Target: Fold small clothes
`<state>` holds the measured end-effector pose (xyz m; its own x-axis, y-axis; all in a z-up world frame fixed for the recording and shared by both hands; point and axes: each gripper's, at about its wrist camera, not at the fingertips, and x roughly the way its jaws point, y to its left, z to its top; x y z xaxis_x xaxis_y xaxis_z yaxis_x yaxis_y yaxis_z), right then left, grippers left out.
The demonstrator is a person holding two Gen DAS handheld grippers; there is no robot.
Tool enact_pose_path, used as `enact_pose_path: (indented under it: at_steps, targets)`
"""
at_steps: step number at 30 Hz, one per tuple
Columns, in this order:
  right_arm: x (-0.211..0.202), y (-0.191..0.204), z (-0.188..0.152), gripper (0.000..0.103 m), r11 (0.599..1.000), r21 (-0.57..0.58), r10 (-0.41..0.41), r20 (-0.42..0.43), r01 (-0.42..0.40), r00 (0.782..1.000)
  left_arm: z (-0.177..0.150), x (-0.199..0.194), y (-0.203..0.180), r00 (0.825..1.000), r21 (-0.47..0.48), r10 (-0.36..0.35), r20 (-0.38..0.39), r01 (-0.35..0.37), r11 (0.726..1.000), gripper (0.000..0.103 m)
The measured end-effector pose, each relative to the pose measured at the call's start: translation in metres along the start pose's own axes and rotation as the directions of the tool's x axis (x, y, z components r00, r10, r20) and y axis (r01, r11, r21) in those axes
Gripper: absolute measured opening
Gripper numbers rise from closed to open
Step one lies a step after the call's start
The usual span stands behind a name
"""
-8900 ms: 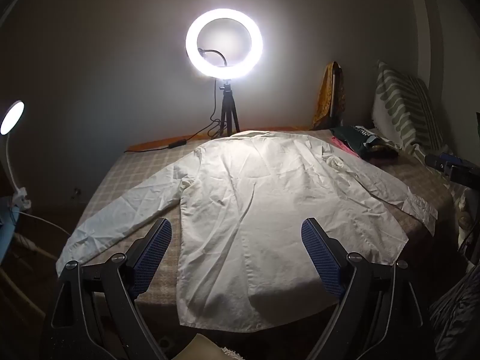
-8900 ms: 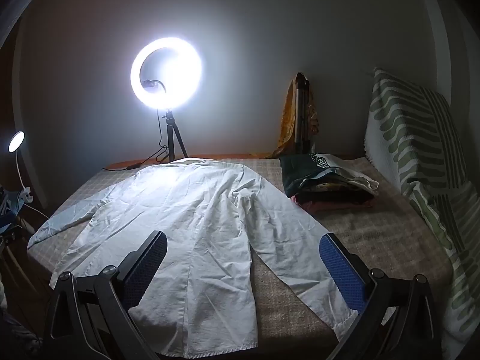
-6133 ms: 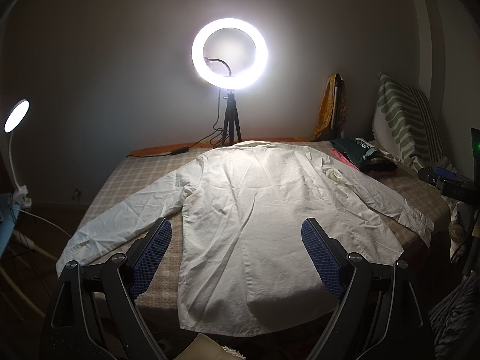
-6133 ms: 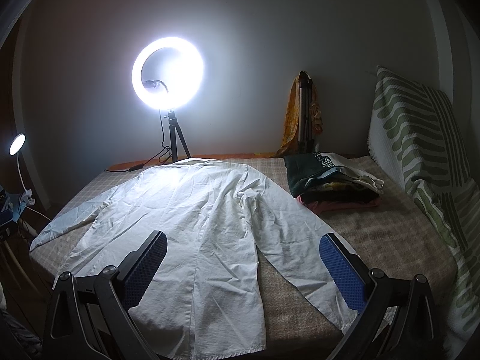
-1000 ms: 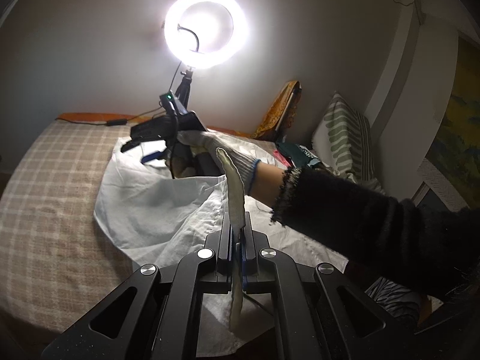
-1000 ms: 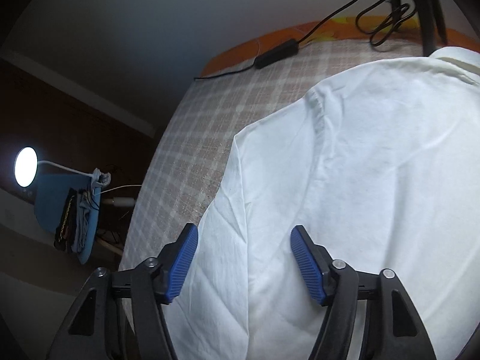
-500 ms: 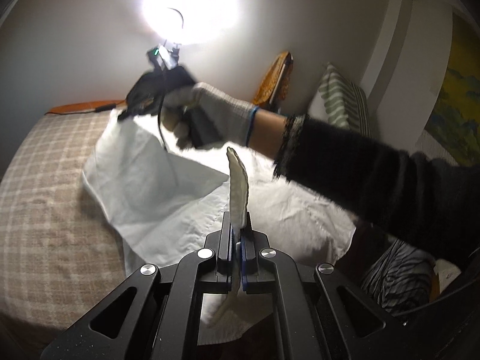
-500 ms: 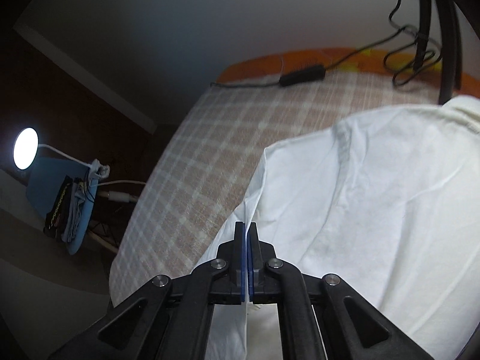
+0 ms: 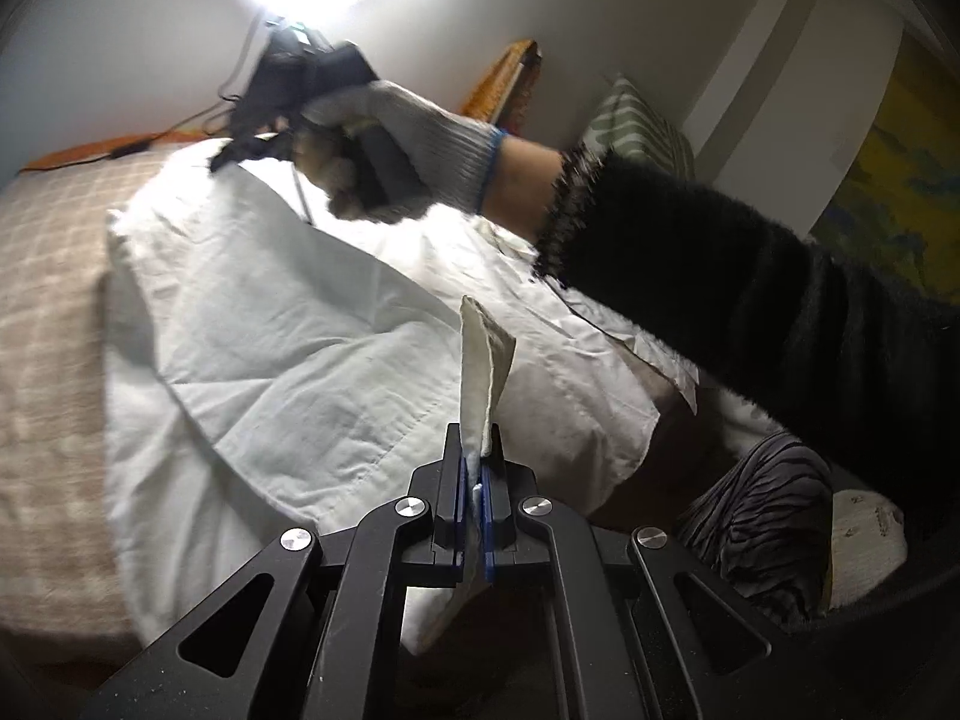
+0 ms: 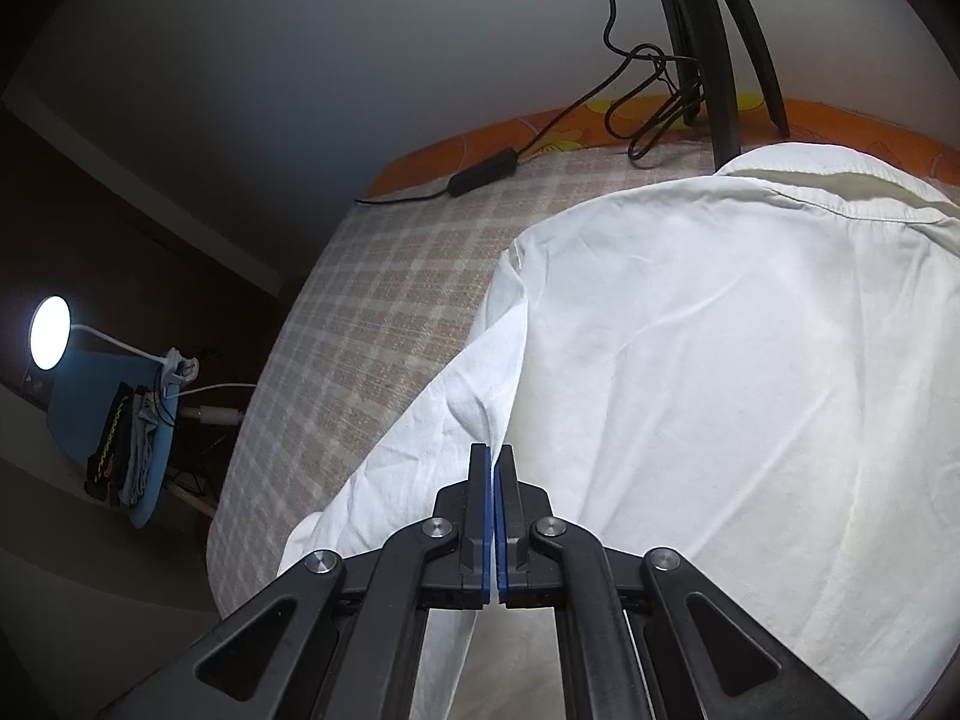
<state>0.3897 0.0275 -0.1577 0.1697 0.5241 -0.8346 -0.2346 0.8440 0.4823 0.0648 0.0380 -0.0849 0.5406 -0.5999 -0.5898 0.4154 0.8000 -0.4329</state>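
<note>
Since a second ago, the right gripper (image 10: 493, 468) has clamped the white shirt's (image 10: 690, 360) sleeve fold; left gripper (image 9: 474, 456) pinches the cuff (image 9: 483, 360). Sleeve-folding step; next, carry both inward.

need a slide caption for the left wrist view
Left gripper pinches a shirt cuff while the gloved right hand works the far shoulder.

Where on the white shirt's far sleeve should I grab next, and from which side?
Likely the sleeve where it spills past the shirt body onto the checked bedcover. Come from the bed's open edge, pinching its free outer edge: it lies flat and single there. Nearer the shoulder seam it stays anchored.
</note>
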Motion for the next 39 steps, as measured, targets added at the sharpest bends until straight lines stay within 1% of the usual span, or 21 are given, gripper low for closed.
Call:
enact_pose_path:
  at_steps: [5,9,10,11,12,13,15,17,18,20,22,24,25,26,28,31,33,35,36,37,39]
  targets:
    - [-0.005,0.011,0.008,0.0,0.993,-0.101,-0.066,-0.037,0.062,0.997,0.012,0.026,-0.014,0.998,-0.014,-0.058,0.007,0.058,0.998,0.002]
    - [-0.01,0.011,0.01,0.001,0.984,-0.152,-0.108,-0.063,0.098,0.992,0.025,0.051,-0.038,0.995,0.027,-0.095,0.032,0.094,0.995,0.002]
    - [-0.013,0.009,0.011,0.008,0.979,-0.165,-0.134,-0.067,0.121,0.989,0.027,0.059,-0.044,0.994,0.036,-0.105,0.025,0.104,0.994,0.002]
    - [-0.017,0.006,0.011,0.011,0.975,-0.172,-0.154,-0.073,0.14,0.985,0.028,0.066,-0.048,0.994,0.042,-0.108,0.018,0.107,0.993,0.002]
    - [-0.021,0.003,0.011,0.032,0.974,-0.175,-0.159,-0.072,0.144,0.985,0.029,0.075,-0.052,0.993,0.038,-0.117,0.009,0.117,0.992,0.002]
    - [-0.032,-0.002,0.009,0.041,0.971,-0.178,-0.168,-0.054,0.156,0.984,0.03,0.083,-0.053,0.992,0.023,-0.129,-0.003,0.129,0.991,0.003]
    - [-0.049,-0.011,0.007,0.041,0.971,-0.173,-0.172,-0.034,0.164,0.985,0.031,0.104,-0.056,0.987,-0.007,-0.154,-0.042,0.153,0.988,0.011]
    - [-0.071,-0.025,0.003,0.041,0.976,-0.144,-0.168,-0.012,0.165,0.986,0.03,0.12,-0.061,0.989,0.009,-0.132,-0.072,0.133,0.991,0.021]
    - [-0.081,-0.031,0.0,0.041,0.976,-0.132,-0.176,-0.002,0.175,0.984,0.029,0.127,-0.063,0.989,0.017,-0.118,-0.091,0.12,0.993,0.024]
    - [-0.107,-0.042,-0.009,0.041,0.978,-0.115,-0.173,0.024,0.175,0.985,0.027,0.136,-0.069,0.987,0.034,-0.103,-0.123,0.108,0.994,0.024]
    - [-0.135,-0.052,-0.023,0.041,0.98,-0.094,-0.168,0.059,0.173,0.984,0.024,0.138,-0.075,0.987,0.058,-0.091,-0.134,0.1,0.993,0.024]
    - [-0.158,-0.061,-0.038,0.041,0.983,-0.071,-0.161,0.087,0.167,0.983,0.022,0.135,-0.082,0.987,0.086,-0.086,-0.139,0.099,0.991,0.027]
    - [-0.173,-0.067,-0.05,0.041,0.985,-0.056,-0.158,0.109,0.165,0.981,0.022,0.131,-0.085,0.987,0.102,-0.08,-0.14,0.095,0.99,0.035]
    - [-0.183,-0.07,-0.061,0.042,0.986,-0.044,-0.153,0.123,0.16,0.98,0.022,0.13,-0.089,0.988,0.111,-0.079,-0.133,0.094,0.989,0.046]
    - [-0.205,-0.081,-0.088,0.044,0.991,-0.012,-0.131,0.151,0.135,0.98,0.026,0.125,-0.098,0.991,0.129,-0.076,-0.106,0.089,0.988,0.056]
    - [-0.226,-0.091,-0.127,0.044,0.991,0.019,-0.132,0.173,0.13,0.976,0.031,0.119,-0.109,0.992,0.149,-0.089,-0.088,0.101,0.984,0.058]
    - [-0.24,-0.094,-0.151,0.044,0.986,0.033,-0.166,0.196,0.163,0.966,0.035,0.114,-0.115,0.991,0.157,-0.104,-0.084,0.116,0.981,0.061]
    - [-0.256,-0.101,-0.172,0.044,0.984,0.066,-0.174,0.227,0.163,0.958,0.037,0.111,-0.123,0.985,0.157,-0.145,-0.093,0.159,0.975,0.063]
    - [-0.264,-0.102,-0.18,0.044,0.983,0.079,-0.183,0.241,0.169,0.953,0.038,0.108,-0.125,0.983,0.154,-0.158,-0.098,0.172,0.973,0.063]
    - [-0.275,-0.104,-0.192,0.044,0.978,0.093,-0.203,0.264,0.184,0.943,0.038,0.105,-0.128,0.98,0.159,-0.168,-0.102,0.183,0.97,0.064]
    - [-0.296,-0.108,-0.207,0.045,0.973,0.123,-0.224,0.307,0.195,0.925,0.037,0.097,-0.132,0.975,0.184,-0.189,-0.118,0.209,0.961,0.067]
